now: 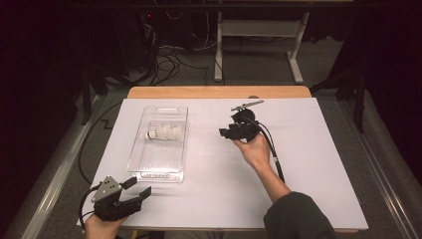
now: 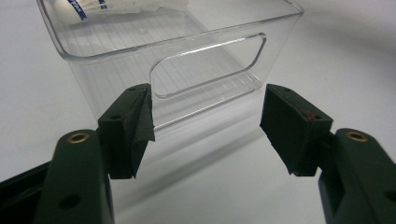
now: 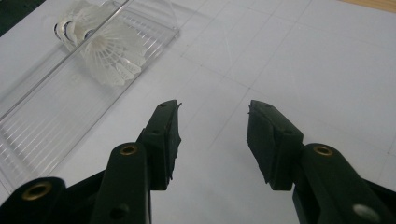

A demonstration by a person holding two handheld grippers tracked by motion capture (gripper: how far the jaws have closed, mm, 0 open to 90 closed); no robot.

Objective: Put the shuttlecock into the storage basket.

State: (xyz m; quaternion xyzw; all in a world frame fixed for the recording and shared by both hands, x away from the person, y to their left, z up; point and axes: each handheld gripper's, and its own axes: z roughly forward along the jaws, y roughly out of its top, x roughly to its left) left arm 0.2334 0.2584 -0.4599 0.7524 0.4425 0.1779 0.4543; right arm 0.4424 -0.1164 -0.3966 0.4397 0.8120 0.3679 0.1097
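shuttlecocks, white and feathered (image 1: 163,133), are the thing to go for: they lie on their sides inside the clear ribbed plastic bin with cut-out handles (image 1: 149,164), in its far half, and they look nested one into another, though you can't count them for certain. their long axis seems to run across the bin's width, cork ends with a blue band pointing away from your right gripper (image 1: 230,132), feather skirts flaring toward it.

from the right gripper view the shuttlecocks (image 3: 109,51) sit ahead and to the left of the jaws, beyond the bin's clear side wall (image 3: 74,63), with bare white table between. the jaws of your right gripper (image 3: 212,135) stand partly apart with nothing between the pads.

your left gripper (image 1: 135,187) rests at the near left corner of the white table sheet (image 1: 298,164), just short of the bin's near end wall. in the left gripper view its jaws (image 2: 208,126) are spread wide and empty, aimed at the handle cut-out of the bin (image 2: 208,65), and the shuttlecocks (image 2: 102,5) are far off at the other end.

judging by this, your right hand (image 1: 256,149) is the nearer one to the shuttlecocks. the coming move likely turns on lifting over the side wall and coming down across the feather skirts; the left gripper is better placed to steady the bin at its handle.
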